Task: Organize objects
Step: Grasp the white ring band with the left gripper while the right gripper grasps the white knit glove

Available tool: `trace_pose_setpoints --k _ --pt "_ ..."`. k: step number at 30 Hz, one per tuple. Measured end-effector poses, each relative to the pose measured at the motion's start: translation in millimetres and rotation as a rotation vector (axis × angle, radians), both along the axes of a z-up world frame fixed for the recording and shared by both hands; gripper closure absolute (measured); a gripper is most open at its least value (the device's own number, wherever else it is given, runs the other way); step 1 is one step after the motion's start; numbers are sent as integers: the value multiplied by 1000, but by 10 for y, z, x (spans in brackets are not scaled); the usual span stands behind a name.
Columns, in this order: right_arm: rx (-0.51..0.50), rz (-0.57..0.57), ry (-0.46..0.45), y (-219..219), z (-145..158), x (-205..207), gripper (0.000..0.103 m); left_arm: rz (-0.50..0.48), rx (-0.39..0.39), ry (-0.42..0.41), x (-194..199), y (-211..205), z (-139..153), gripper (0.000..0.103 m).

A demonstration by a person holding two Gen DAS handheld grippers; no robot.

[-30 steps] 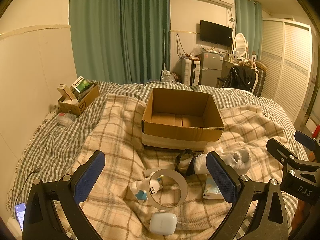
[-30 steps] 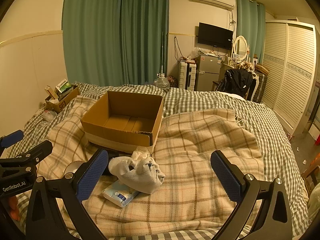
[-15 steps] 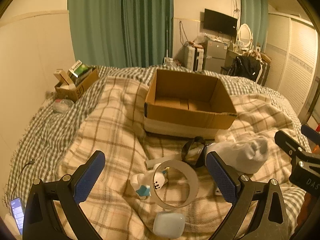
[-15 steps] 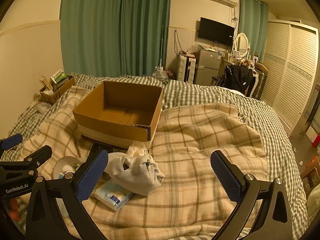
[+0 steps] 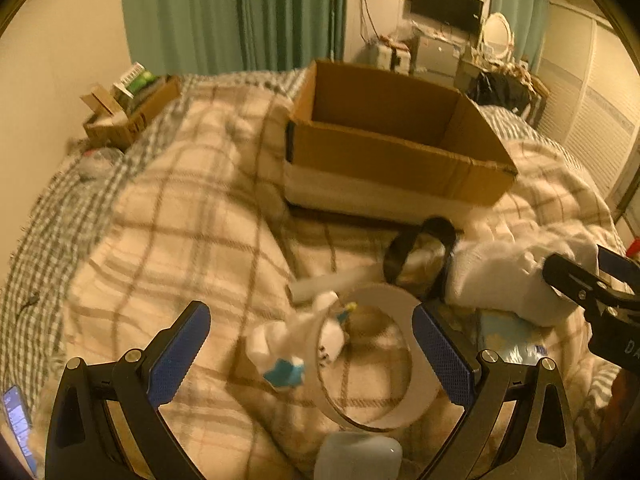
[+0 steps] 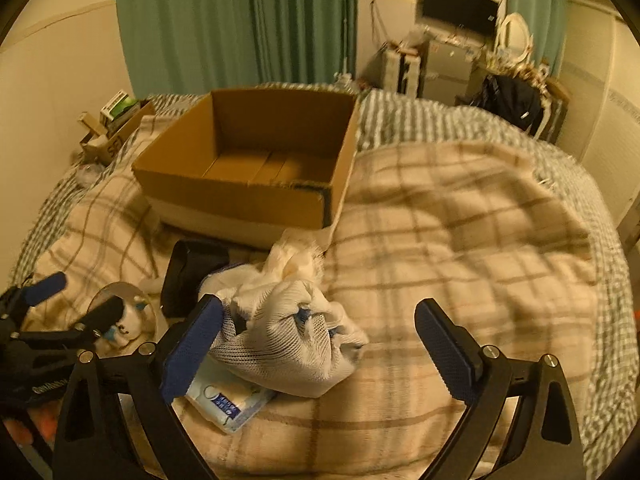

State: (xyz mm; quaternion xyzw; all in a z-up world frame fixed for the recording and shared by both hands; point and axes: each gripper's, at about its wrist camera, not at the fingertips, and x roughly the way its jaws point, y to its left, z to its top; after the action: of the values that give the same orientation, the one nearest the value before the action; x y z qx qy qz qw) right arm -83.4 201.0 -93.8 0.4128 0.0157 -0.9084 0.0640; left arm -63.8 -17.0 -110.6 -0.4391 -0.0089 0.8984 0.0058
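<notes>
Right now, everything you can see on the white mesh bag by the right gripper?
The white mesh bag is a soft, crumpled bundle of net fabric, bunched and gathered at its top, with bits of blue showing through the mesh. It lies on the plaid blanket in front of the cardboard box, partly over a tissue pack. The open right gripper straddles it; the left finger pad looks to be against its side. Nothing grips it.

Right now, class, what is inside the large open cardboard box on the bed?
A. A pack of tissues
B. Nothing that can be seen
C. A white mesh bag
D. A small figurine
B: the right wrist view looks down into the cardboard box and shows only its bare floor, while the mesh bag, the figurine and the tissue pack all lie on the blanket in front of it.
</notes>
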Motion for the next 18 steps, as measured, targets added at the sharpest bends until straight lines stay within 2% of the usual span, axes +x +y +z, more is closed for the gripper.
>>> trace_pose_setpoints --k 3,7,8,11,16,17,18 --pt "-19 37 -37 -45 -83 -14 10 -43 -9 -25 15 93 -80 0" --pt "-43 87 -56 -117 -102 10 32 -59 -43 -48 40 176 -173 0" --pt "-41 88 -47 -124 -90 28 35 -51 -44 -49 57 163 -177 0" --pt "-37 73 -21 -112 -55 64 41 -47 -28 -53 115 141 -164 0" --pt "-21 75 5 -129 -8 107 44 -76 -17 -43 218 200 -92 0" --pt "-11 80 14 -150 9 127 45 -88 -16 -41 225 221 -94 1" --pt "-6 82 19 -159 19 138 46 -90 -23 -44 225 232 -112 9"
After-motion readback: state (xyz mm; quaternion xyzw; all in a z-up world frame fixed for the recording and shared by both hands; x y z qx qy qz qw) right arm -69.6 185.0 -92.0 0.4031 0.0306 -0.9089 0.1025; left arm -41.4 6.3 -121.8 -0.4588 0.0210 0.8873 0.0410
